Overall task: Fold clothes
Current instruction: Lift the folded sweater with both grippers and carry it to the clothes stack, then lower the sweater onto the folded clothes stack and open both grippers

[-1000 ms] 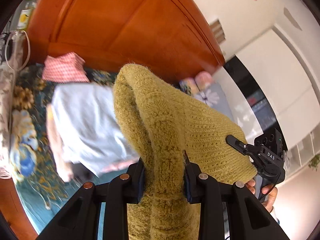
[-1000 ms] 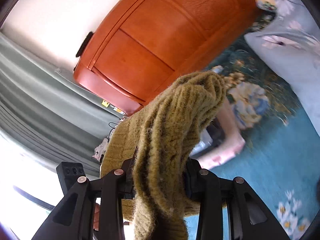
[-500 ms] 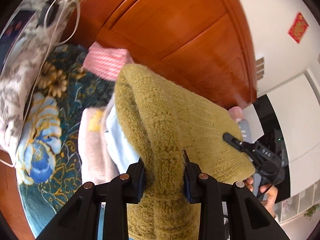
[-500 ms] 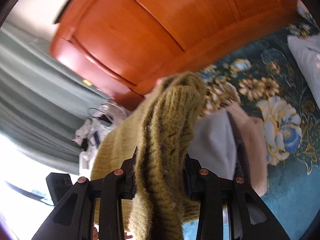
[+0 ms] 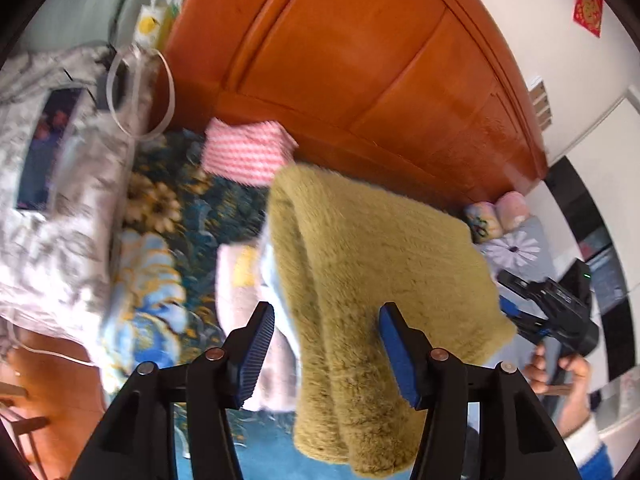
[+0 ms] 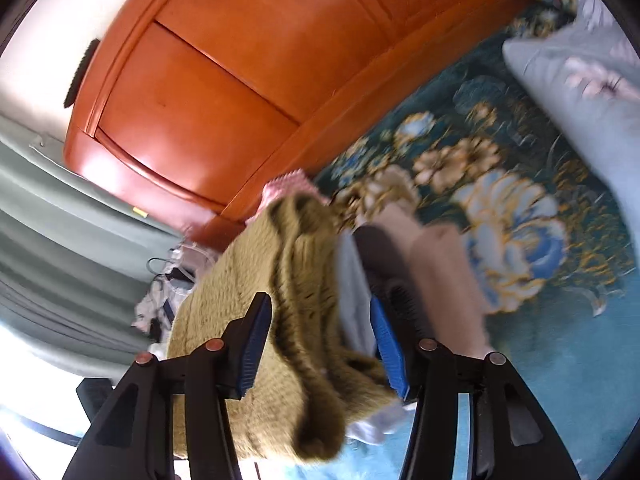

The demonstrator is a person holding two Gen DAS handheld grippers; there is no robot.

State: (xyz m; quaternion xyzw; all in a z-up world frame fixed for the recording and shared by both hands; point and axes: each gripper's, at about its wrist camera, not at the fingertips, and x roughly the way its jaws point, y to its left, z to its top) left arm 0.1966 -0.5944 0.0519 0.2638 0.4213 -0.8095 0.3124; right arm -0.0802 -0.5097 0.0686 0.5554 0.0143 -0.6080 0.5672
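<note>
A folded olive-green knit sweater (image 5: 372, 280) lies on a stack of folded clothes on the bed; it also shows in the right wrist view (image 6: 280, 320). My left gripper (image 5: 326, 344) is open, its blue pads apart on either side of the sweater's near edge. My right gripper (image 6: 320, 340) is open too, jaws spread around the sweater's other end. Under the sweater I see a light-blue garment (image 6: 352, 300), a dark one and a pale pink one (image 6: 448, 280). The right gripper body (image 5: 556, 312) and the hand holding it show at the far right of the left wrist view.
The bed has a teal floral cover (image 6: 520, 240). An orange wooden headboard (image 5: 360, 60) stands behind. A pink checked folded cloth (image 5: 248, 152) lies by the headboard. A grey floral bag with cables (image 5: 60, 160) sits left. Grey pillows (image 6: 592, 100) lie right. Green curtains (image 6: 60, 240) hang behind.
Both grippers were shut on the sweater and carried it over the stack. Now both have opened and the sweater has dropped onto the stack of clothes.
</note>
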